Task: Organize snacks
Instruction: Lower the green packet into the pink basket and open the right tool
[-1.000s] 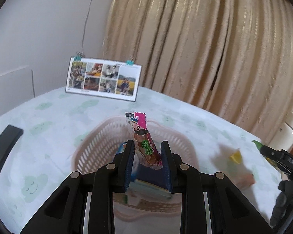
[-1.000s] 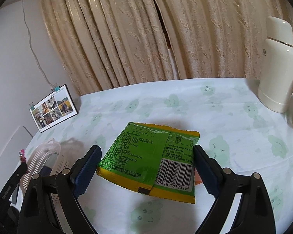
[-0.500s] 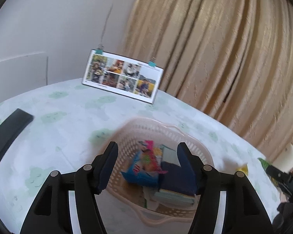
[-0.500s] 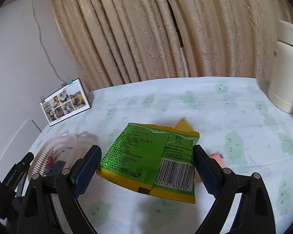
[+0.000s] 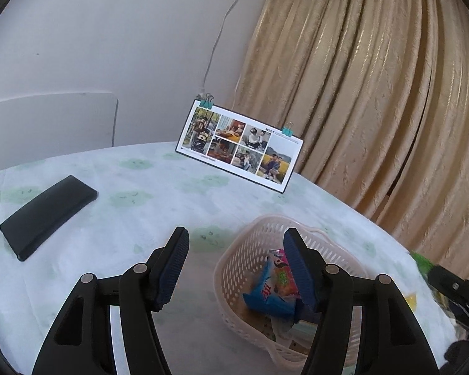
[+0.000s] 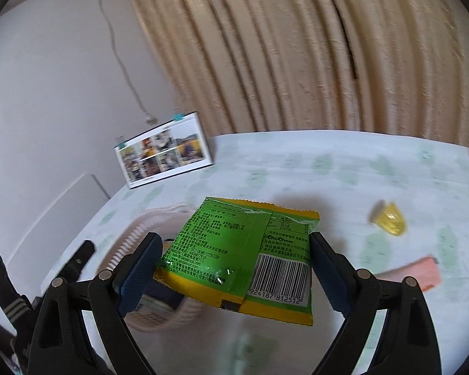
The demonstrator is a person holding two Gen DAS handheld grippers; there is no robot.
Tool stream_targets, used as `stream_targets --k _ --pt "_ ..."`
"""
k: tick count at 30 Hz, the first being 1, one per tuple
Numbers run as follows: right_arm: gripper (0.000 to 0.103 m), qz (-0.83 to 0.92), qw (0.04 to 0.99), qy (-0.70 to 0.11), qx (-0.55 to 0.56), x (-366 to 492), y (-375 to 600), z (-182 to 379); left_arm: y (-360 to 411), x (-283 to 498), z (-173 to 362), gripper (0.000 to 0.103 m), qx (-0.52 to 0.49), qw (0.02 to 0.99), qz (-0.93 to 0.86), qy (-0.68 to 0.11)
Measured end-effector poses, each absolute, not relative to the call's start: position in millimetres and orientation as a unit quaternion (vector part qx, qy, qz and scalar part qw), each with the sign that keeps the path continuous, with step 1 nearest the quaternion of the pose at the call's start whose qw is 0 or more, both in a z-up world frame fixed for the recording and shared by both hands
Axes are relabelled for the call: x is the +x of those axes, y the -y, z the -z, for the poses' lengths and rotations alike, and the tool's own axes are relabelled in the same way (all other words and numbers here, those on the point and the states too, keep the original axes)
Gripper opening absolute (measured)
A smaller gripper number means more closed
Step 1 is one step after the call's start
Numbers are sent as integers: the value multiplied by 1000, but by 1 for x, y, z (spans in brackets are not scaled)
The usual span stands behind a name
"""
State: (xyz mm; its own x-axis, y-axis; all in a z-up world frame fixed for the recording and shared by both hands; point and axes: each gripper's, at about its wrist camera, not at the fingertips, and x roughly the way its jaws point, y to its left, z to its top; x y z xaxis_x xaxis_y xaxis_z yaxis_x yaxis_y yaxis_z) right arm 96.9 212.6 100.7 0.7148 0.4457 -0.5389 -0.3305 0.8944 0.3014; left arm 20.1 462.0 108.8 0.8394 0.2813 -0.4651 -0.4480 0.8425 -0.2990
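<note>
The left hand-held gripper [image 5: 234, 265] hangs spread wide and empty just above the pink basket [image 5: 244, 259], where a blue snack pack [image 5: 265, 300] lies. The right hand-held gripper [image 6: 234, 268] clamps a green snack bag [image 6: 234, 250] over the basket's far side.
</note>
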Motion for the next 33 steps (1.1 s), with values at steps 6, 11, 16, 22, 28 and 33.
stream_targets --k 6,11,16,22,28,33 --pt "92 -239 913 -320 79 101 -251 -100 -469 17 -108 64 -219 934 -195 -202" --pt "92 -260 904 -329 79 107 -276 -98 -476 12 -106 64 -237 930 -198 -198" --pt "94 -280 892 -343 95 115 -293 -93 -479 11 -105 64 -246 928 -199 -198" --pt "94 -278 885 -353 123 122 -289 -86 -480 12 -104 64 -247 928 -194 -202" --pt "94 -270 885 -352 141 120 -274 -83 -479 13 -104 64 -245 928 -194 -202" --pt "94 -268 885 -352 143 116 -266 -80 -477 14 -104 64 -240 929 -193 -204"
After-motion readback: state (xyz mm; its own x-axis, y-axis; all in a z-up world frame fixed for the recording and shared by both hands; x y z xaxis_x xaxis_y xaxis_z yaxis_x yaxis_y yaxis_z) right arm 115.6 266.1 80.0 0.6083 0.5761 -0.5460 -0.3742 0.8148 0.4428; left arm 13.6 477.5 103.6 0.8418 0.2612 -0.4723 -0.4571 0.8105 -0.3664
